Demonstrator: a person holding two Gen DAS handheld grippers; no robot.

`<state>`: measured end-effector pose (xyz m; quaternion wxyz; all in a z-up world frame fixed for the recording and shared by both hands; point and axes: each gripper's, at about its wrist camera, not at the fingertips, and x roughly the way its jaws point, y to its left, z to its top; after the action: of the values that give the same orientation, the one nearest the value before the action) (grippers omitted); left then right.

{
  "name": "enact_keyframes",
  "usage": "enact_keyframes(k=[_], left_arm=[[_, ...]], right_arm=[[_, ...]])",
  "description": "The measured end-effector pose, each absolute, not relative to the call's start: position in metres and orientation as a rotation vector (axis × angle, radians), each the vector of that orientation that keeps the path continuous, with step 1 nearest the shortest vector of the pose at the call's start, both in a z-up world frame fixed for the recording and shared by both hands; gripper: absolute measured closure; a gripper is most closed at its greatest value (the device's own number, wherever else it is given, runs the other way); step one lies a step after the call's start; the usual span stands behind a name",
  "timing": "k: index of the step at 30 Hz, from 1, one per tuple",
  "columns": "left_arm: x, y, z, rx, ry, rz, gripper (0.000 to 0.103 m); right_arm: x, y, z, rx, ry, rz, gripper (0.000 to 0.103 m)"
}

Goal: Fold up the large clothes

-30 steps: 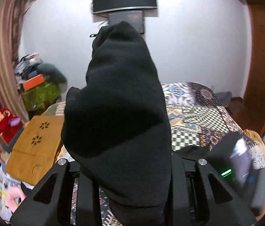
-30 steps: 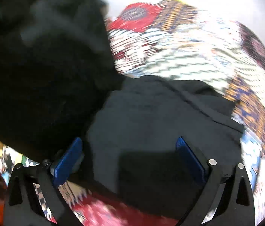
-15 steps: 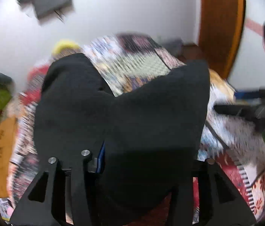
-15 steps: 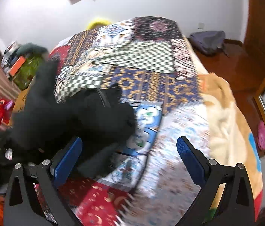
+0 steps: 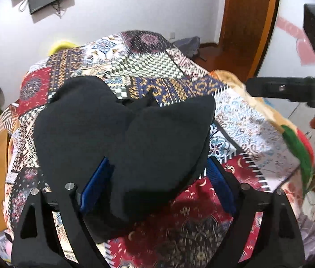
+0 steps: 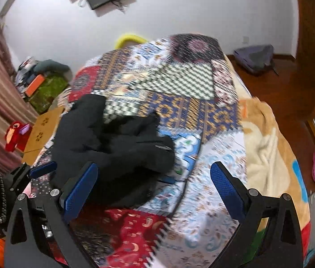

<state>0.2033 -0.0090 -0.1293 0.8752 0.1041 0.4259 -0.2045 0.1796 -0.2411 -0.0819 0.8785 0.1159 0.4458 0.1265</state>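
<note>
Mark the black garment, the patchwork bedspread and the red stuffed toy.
black garment (image 5: 117, 134), left wrist view, on the middle of the bunched cloth.
patchwork bedspread (image 6: 179, 84), right wrist view, on a bare checkered patch.
red stuffed toy (image 6: 15, 136), right wrist view, on its body.

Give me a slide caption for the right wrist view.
Open right gripper above a patchwork bedspread, black garment heaped at left.

Black garment (image 5: 117, 134), multicoloured patchwork bedspread (image 5: 157, 67)
</note>
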Motion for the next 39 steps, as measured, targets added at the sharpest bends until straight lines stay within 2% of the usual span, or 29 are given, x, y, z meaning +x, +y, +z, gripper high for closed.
enact_keyframes(k=[4,9,16,19,23,29,39], left_arm=[[0.194,0.021,-0.104,0.198,0.804,-0.354,0.015],[0.204,0.063,-0.094,0.136,0.754,-0.250,0.008],[0.230,0.091,-0.145,0.042,0.922,-0.150,0.008],[0.222,0.095,-0.164,-0.010,0.928,-0.166,0.007],[0.215,0.097,-0.184,-0.079,0.958,-0.185,0.001],[0.214,0.102,-0.192,-0.151,1.006,-0.191,0.000],[0.224,0.123,-0.159,-0.140,0.965,-0.109,0.000]], right_arm=[[0.187,-0.209,-0.071,0.210,0.900,0.336,0.002],[0.196,-0.175,-0.079,0.156,0.903,0.386,0.002],[0.213,-0.180,-0.142,0.196,1.072,0.348,0.002],[0.215,-0.197,-0.179,0.259,1.180,0.345,0.002],[0.213,-0.202,-0.205,0.280,1.244,0.358,0.002],[0.212,-0.208,-0.193,0.324,1.245,0.372,0.002],[0.219,-0.238,-0.164,0.420,1.146,0.351,0.002]])
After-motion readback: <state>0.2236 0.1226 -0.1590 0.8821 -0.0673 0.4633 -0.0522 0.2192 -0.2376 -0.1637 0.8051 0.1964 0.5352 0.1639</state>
